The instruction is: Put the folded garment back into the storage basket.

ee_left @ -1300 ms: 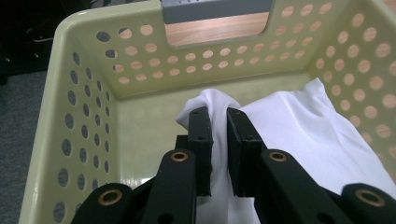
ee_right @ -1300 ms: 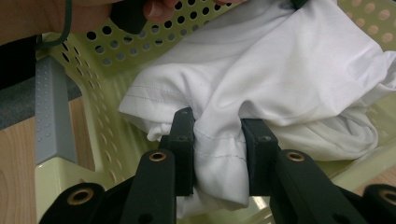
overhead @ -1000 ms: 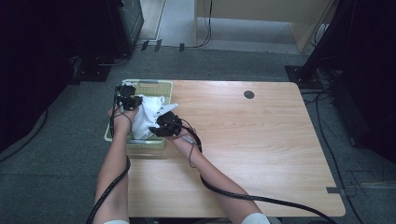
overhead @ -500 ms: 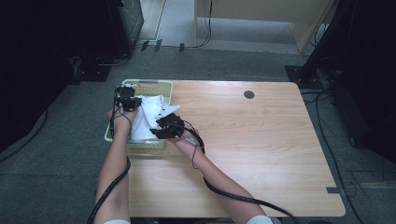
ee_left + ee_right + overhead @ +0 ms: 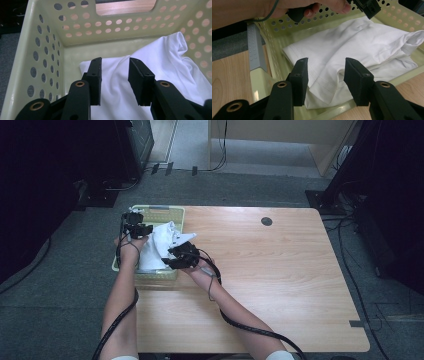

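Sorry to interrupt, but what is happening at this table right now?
A person is working with a gripper in each hand over a pale green perforated basket at the table's left edge. A white garment lies crumpled inside it. The left gripper has just been opening, its jaws apart over the cloth without pinching it. The right gripper is also open, with the garment's hem between its jaws.
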Motion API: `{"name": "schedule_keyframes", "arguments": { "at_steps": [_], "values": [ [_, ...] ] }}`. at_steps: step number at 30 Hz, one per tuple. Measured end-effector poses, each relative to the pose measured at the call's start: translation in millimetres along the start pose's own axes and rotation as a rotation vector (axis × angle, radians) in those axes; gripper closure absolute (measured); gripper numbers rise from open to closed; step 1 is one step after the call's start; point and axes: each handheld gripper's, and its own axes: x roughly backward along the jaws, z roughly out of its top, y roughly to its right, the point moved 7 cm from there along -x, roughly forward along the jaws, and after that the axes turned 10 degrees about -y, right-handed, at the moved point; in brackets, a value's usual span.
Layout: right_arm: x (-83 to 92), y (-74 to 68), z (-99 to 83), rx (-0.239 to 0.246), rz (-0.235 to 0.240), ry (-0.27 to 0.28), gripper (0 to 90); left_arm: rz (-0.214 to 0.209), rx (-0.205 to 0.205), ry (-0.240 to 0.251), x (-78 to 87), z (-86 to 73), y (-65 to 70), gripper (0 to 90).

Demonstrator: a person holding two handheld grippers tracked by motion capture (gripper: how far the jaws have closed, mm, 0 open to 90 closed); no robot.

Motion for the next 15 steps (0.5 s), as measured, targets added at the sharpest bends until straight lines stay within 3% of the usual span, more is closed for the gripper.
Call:
{"name": "schedule_keyframes", "arguments": {
  "at_steps": [15],
  "values": [
    [5.7,-2.2,-2.4,0.065,0.026,-0.018,51.2,-0.03,0.02,-0.014,-0.8,-10.7,9.4,52.1]
  ]
}}
